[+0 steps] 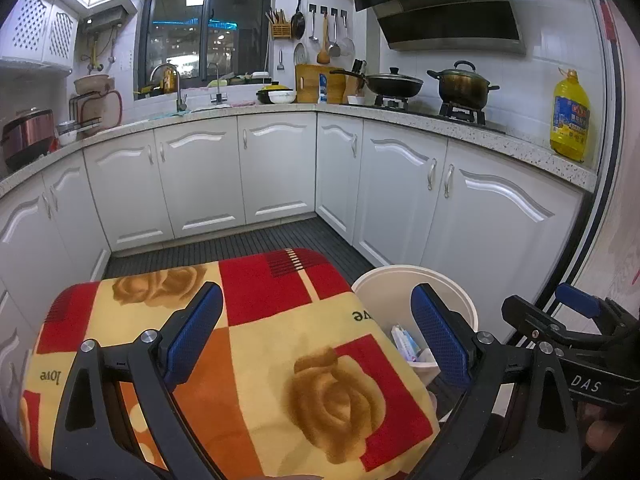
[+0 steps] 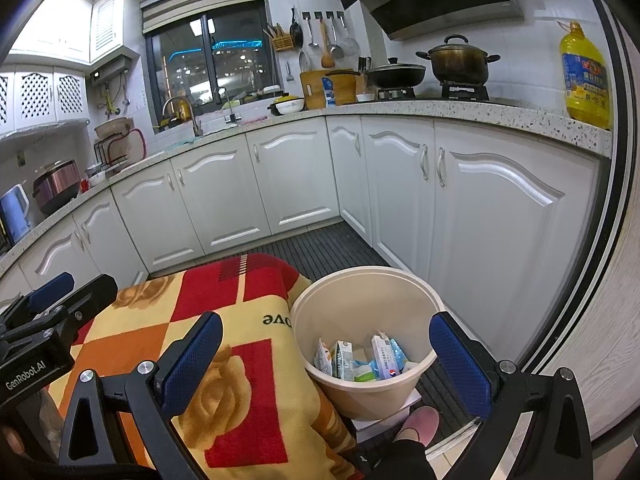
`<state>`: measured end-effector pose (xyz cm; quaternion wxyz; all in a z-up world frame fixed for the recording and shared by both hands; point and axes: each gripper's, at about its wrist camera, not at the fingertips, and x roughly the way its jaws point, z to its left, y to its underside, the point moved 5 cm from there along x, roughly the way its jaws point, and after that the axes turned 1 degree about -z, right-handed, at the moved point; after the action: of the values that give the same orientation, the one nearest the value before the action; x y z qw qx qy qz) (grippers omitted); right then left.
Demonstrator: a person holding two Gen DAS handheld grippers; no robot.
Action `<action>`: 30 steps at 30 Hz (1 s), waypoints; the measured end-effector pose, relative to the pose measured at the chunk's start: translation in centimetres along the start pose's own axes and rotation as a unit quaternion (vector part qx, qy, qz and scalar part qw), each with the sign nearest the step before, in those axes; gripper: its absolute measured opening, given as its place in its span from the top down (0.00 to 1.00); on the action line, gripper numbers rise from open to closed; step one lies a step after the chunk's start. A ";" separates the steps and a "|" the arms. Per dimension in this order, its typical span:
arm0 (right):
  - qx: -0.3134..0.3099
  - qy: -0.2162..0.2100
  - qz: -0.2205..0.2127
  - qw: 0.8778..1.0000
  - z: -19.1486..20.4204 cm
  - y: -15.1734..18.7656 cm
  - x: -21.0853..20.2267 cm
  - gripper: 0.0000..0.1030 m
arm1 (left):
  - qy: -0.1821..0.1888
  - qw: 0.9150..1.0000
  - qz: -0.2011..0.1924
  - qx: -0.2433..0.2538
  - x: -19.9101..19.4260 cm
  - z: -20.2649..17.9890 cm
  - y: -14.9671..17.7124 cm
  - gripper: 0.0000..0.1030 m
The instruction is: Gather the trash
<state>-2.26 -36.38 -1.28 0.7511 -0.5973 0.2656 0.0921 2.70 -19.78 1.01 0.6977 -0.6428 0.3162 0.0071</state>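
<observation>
A cream trash bucket [image 2: 340,384] stands on the floor to the right of a table draped in a red, orange and yellow rose-print blanket [image 2: 224,320]. Several cartons and wrappers [image 2: 360,356] lie inside it. My right gripper [image 2: 326,360] is open and empty, held above the bucket's near rim. My left gripper [image 1: 316,332] is open and empty above the blanket [image 1: 256,344], with the bucket [image 1: 380,292] at its right finger; some trash [image 1: 408,344] shows inside. The right gripper's body [image 1: 576,328] shows at the far right of the left view.
White kitchen cabinets [image 2: 280,184] run in an L around a dark slatted floor mat [image 2: 320,248]. The counter holds pots on a stove [image 2: 456,64], a yellow oil jug [image 2: 586,76], a sink and a rice cooker. A pink slipper [image 2: 418,426] is beside the bucket.
</observation>
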 end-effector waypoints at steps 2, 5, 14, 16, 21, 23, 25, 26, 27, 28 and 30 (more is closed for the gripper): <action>0.000 0.001 0.000 1.000 -0.1 0.0 0.0 0.01 | 0.000 1.000 0.000 0.000 0.0 0.0 0.0 0.08; -0.002 0.000 0.002 1.000 -0.1 0.1 0.2 0.01 | 0.000 1.000 0.000 0.000 0.0 0.0 0.0 0.08; -0.002 0.002 0.007 1.000 -0.4 0.2 0.6 0.01 | 0.004 1.000 0.004 0.001 0.5 -0.1 0.0 0.08; -0.001 0.002 0.008 1.000 -0.5 0.2 0.7 0.01 | 0.004 1.000 0.004 0.002 0.5 -0.1 0.0 0.08; -0.001 0.002 0.011 1.000 -0.5 0.3 0.8 0.01 | 0.007 1.000 0.004 0.004 0.6 -0.4 0.1 0.08; -0.001 0.002 0.011 1.000 -0.6 0.3 0.8 0.01 | 0.008 1.000 0.005 0.004 0.7 -0.4 0.2 0.08; -0.002 0.003 0.011 1.000 -0.6 0.4 0.8 0.01 | 0.010 1.000 0.006 0.004 0.8 -0.6 0.3 0.08; -0.001 0.004 0.011 1.000 -0.6 0.4 0.8 0.01 | 0.011 1.000 0.006 0.004 0.9 -0.6 0.4 0.08; 0.000 0.004 0.012 1.000 -0.6 0.4 0.8 0.01 | 0.011 1.000 0.007 0.005 0.9 -0.6 0.4 0.08; 0.001 0.004 0.013 1.000 -0.7 0.5 0.9 0.01 | 0.012 1.000 0.008 0.005 1.0 -0.7 0.5 0.08; 0.002 0.005 0.015 1.000 -0.8 0.6 1.0 0.01 | 0.015 1.000 0.010 0.003 1.1 -0.7 0.5 0.08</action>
<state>-1.93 -37.20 -2.43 0.7493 -0.5924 0.2785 0.0997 3.06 -20.74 0.05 0.6946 -0.6377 0.3330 0.0031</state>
